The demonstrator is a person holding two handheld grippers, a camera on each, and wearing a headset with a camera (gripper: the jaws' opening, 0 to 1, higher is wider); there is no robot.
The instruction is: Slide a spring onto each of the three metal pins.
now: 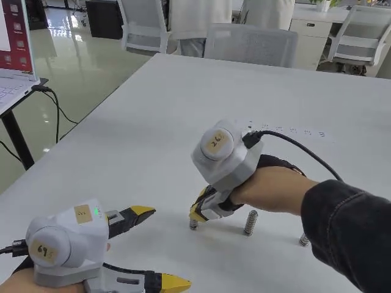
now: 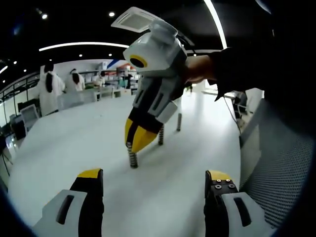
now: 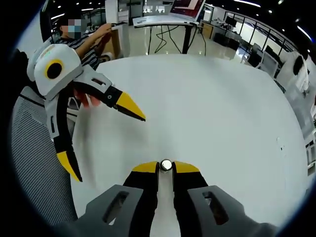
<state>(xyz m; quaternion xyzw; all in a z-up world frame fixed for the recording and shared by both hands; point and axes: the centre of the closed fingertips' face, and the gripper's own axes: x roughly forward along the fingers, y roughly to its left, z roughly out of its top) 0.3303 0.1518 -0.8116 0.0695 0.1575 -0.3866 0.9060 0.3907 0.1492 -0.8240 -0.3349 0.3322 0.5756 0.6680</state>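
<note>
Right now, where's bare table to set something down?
Free: the table left of the right gripper, from the left gripper to the far edge. Crowded: near right, where that gripper grips a pin beside two other pins, power strip behind.

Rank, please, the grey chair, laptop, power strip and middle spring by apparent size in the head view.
1. Grey chair and laptop: about alike; the laptop is cut off by the frame, so I won't separate them.
2. Power strip.
3. Middle spring, smallest despite being nearest.
</note>
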